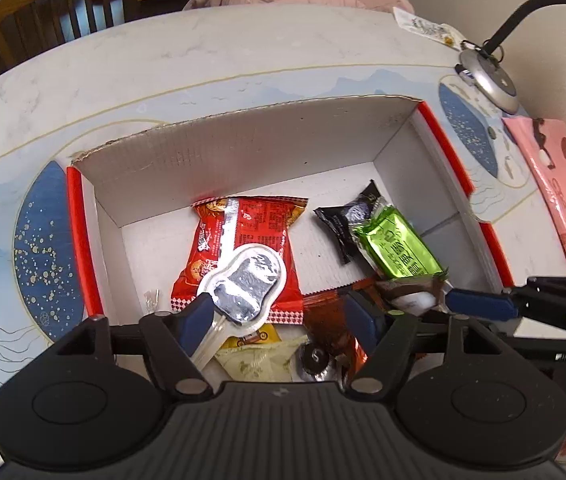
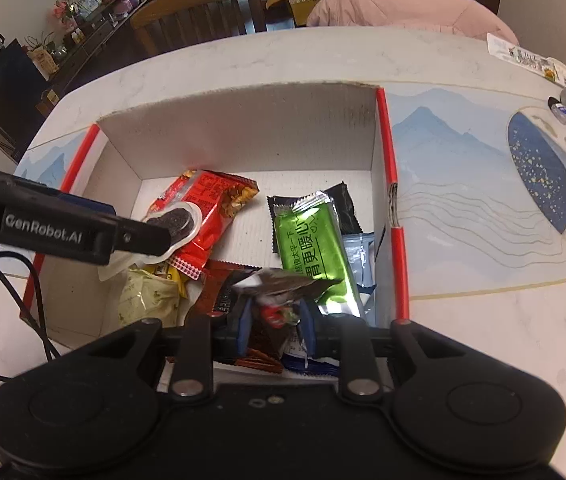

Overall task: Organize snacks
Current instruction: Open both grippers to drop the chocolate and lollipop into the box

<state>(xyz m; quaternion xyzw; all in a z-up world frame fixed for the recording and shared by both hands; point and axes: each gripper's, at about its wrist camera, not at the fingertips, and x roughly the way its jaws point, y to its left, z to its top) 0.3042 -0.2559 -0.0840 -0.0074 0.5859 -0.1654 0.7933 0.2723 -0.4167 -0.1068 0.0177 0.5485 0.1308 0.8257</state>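
white corrugated cardboard box (image 1: 243, 144) with red edges sits on the marble table (image 1: 163, 56), snacks piled inside. left gripper (image 1: 281, 316) jaws wide apart, a clear blister pack (image 1: 243, 280) resting against its 9 o'clock finger on the red snack bag (image 1: 251, 236), not pinched. right gripper (image 2: 275, 326) nearly closed on a brown-wrapped snack (image 2: 283, 284), green bar (image 2: 311, 248) at its 12 o'clock.

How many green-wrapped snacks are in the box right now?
1. The green snack bar lies on the right side of the cardboard box, overlapping a black packet. More could be hidden under the pile near the front.
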